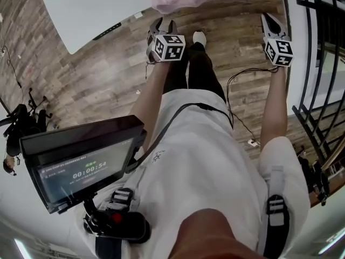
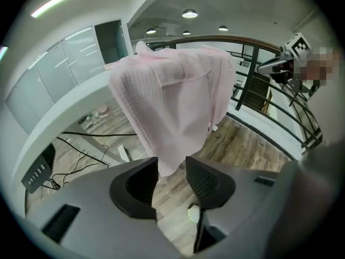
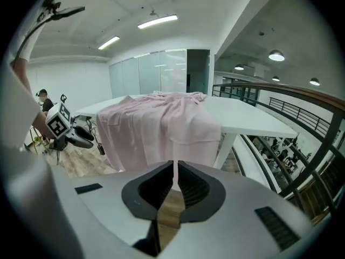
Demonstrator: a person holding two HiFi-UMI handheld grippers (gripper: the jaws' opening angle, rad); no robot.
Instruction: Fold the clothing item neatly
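Pink cloth-grabbing step, seemingly: pointing the left gripper (image 2: 172, 165), jaws spread, at the hem of the clothing item (image 2: 172, 101) hanging off the near edge of the table (image 3: 253, 120), holding the right gripper (image 3: 176, 169) with jaws pressed together, empty, needing opening and pinching next.

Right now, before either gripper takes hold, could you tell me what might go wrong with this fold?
Much of the pink garment hangs off the edge of the white table; a tug from the open left gripper could drag it to the floor.
The right gripper is shut, so it may just push the cloth.
A cable lies by the person's shoe: a snag risk.
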